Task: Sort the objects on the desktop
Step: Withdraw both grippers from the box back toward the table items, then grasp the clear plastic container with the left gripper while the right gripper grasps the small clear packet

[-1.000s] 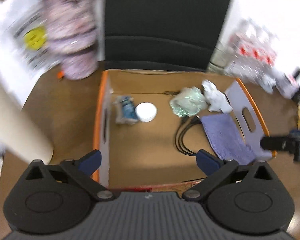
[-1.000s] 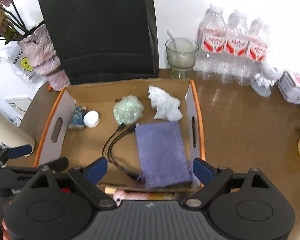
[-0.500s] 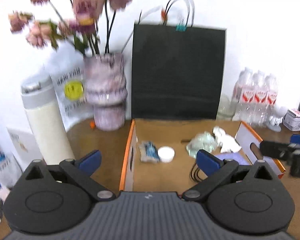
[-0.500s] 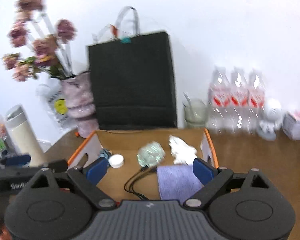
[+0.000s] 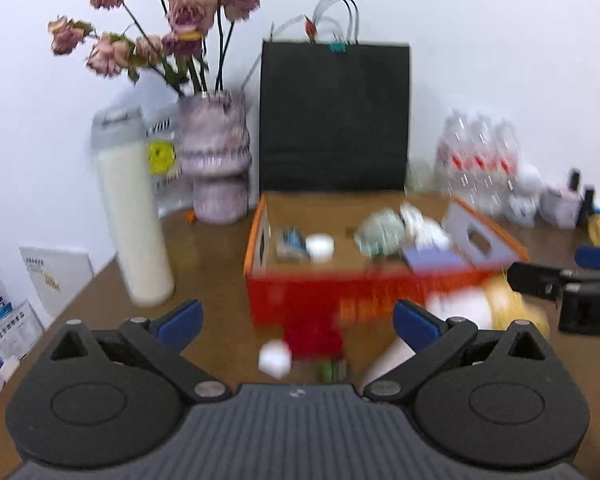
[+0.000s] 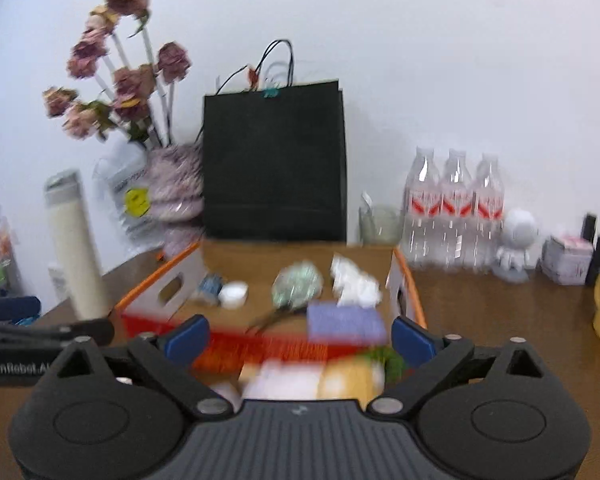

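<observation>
Left wrist view: left gripper (image 5: 296, 322) wide open, nothing between its blue pads, aimed over the brown desk (image 5: 204, 280) at the orange cardboard box (image 5: 340, 292). Loose in front of the box, blurred: one white cube (image 5: 275, 359), one white-and-yellow bundle (image 5: 488, 310), possibly a small green item beside the cube. Sorted inside the box so far: one blue packet (image 5: 291, 242), one white lid (image 5: 320, 246), one green crumpled ball (image 5: 380, 228), one white crumpled wad (image 5: 422, 224), one purple cloth (image 5: 436, 258). Standing well to the left: one tall cream tumbler (image 5: 132, 216), one vase of dried roses (image 5: 216, 168); behind the box, one black paper bag (image 5: 334, 116). Risk here: a hurried reach while the picture smears, clipping the box's near wall or nudging the cube away; a wide swing left could topple the tumbler.

Right wrist view: right gripper (image 6: 300, 338) with jaws opening, close to full spread, nothing caught between them; white and yellow objects (image 6: 320, 380) lying low, just ahead of the pads. Three water bottles (image 6: 454, 204) in a row at the right, one glass cup (image 6: 380, 224) beside them, one white figurine (image 6: 516, 244), one small printed box (image 6: 566, 258). One black cable (image 6: 272, 316) trailing beside the purple cloth. Risk here: both grippers converging on the same front-of-box pile and colliding; a snagged cable dragging sorted items back out.
</observation>
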`<state>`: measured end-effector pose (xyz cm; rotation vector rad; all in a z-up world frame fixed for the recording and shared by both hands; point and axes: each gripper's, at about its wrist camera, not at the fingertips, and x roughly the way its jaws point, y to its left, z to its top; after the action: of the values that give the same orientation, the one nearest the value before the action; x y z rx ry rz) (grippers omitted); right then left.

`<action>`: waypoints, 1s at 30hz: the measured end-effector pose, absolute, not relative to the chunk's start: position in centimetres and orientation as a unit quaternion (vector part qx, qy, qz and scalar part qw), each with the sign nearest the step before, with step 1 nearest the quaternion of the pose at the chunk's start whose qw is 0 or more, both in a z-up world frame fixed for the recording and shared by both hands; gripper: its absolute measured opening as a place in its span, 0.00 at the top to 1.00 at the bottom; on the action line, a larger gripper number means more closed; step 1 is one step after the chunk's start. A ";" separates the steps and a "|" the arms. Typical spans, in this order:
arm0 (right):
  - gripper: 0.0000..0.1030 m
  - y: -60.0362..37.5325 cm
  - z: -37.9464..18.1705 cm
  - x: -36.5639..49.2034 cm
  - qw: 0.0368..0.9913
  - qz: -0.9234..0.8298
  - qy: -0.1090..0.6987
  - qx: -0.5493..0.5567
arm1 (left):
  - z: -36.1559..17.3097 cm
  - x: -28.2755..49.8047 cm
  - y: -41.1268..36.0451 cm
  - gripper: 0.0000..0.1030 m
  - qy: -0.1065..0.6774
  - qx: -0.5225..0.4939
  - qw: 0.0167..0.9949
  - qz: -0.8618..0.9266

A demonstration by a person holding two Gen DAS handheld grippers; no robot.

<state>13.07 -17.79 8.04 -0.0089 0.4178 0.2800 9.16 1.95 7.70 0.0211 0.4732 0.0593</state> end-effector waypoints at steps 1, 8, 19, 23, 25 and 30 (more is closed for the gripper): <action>0.04 -17.9 7.7 12.1 0.966 0.141 0.217 -0.005 | 7.1 7.8 1.8 0.00 0.239 0.015 0.971 0.024; 0.04 -19.6 3.6 3.0 0.953 0.154 0.260 0.034 | 3.4 -0.7 0.6 0.00 0.261 0.005 0.965 0.022; 0.14 -21.1 2.2 0.4 0.948 0.162 0.271 0.027 | 3.0 2.3 -0.7 0.00 0.269 0.022 0.961 -0.055; 0.27 -21.8 2.5 2.3 0.949 0.161 0.269 0.026 | 3.5 8.0 -2.2 0.00 0.257 0.053 0.958 -0.115; 0.33 -22.3 2.6 3.1 0.949 0.160 0.270 0.031 | 2.9 10.9 -2.9 0.00 0.275 0.062 0.948 -0.149; 0.47 -22.9 2.2 5.0 0.946 0.169 0.275 0.027 | 1.1 15.0 -3.4 0.15 0.310 0.062 0.935 -0.163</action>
<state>5.03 -22.94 2.23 0.0551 0.5608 0.3435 15.05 -3.44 1.09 0.1273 0.6340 -0.3332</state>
